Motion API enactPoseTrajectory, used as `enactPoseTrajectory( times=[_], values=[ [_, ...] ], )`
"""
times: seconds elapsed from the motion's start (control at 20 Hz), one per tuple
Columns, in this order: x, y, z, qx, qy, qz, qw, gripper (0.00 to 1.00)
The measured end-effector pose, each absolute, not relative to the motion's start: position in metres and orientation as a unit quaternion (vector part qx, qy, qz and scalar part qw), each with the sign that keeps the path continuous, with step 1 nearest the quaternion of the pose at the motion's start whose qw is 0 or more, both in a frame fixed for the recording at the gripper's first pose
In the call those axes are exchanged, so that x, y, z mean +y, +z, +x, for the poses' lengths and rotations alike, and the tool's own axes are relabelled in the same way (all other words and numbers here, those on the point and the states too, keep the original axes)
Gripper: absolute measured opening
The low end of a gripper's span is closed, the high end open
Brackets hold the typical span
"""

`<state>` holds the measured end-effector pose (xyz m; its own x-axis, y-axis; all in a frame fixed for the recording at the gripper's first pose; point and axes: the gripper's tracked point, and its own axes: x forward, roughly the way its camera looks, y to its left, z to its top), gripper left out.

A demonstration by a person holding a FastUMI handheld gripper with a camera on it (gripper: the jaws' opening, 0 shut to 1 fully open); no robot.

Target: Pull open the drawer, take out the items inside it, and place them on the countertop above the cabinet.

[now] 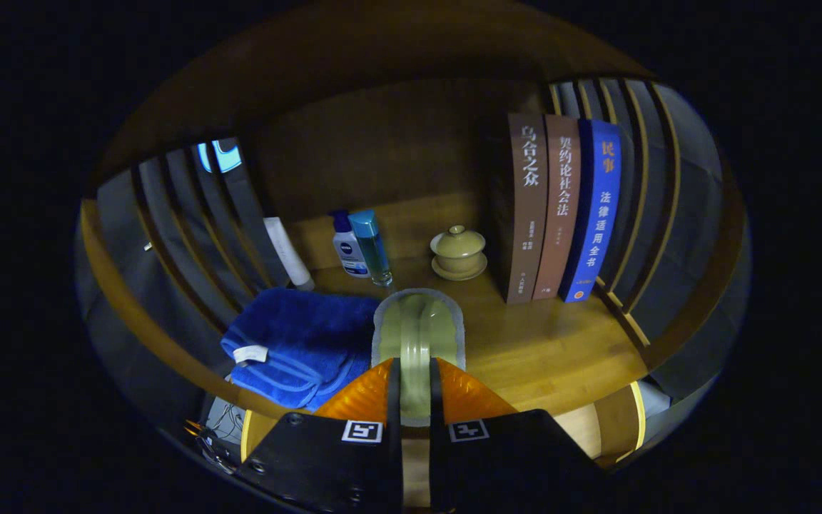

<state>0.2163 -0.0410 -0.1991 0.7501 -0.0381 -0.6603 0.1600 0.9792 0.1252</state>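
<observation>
- Gripper view: the gripper (414, 389) is clenched on a pale green item (417, 335), a flat oval piece with a grey rim and a raised central ridge, possibly a brush or pad; it cannot be identified for certain.
- The item's near end is seen pressed between both fingers; its long axis runs straight ahead of them, out over the countertop (539, 350).
- It is judged to be close above the wood; contact cannot be told.
- A folded blue towel (297, 343) lies just left of the item, seemingly touching its edge.
- Beyond the fingers: two bottles (361, 246), a white tube (286, 251), a lidded cup (459, 251), three upright books (561, 207) to the right.
- Bare wood lies ahead and right of the item; a set-down there is judged the coming move.
</observation>
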Motion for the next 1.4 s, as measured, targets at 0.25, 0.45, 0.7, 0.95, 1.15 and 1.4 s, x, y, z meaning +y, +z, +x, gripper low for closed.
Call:
enactPoseTrajectory(
  times=[0.25,0.45,0.7,0.95,1.15,1.4],
  values=[
    [-0.046,-0.216,0.232,0.361,-0.058,0.067,0.928,0.22],
    [-0.046,-0.212,0.238,0.350,-0.054,0.079,0.932,0.40],
    [-0.046,-0.197,0.226,0.327,-0.055,0.095,0.939,0.67],
    [-0.041,-0.177,0.169,0.290,-0.046,0.123,0.948,0.87],
    [-0.027,-0.143,0.105,0.215,-0.032,0.101,0.971,0.87],
    [-0.014,-0.133,0.018,0.135,-0.036,0.059,0.988,0.87]
  ],
)
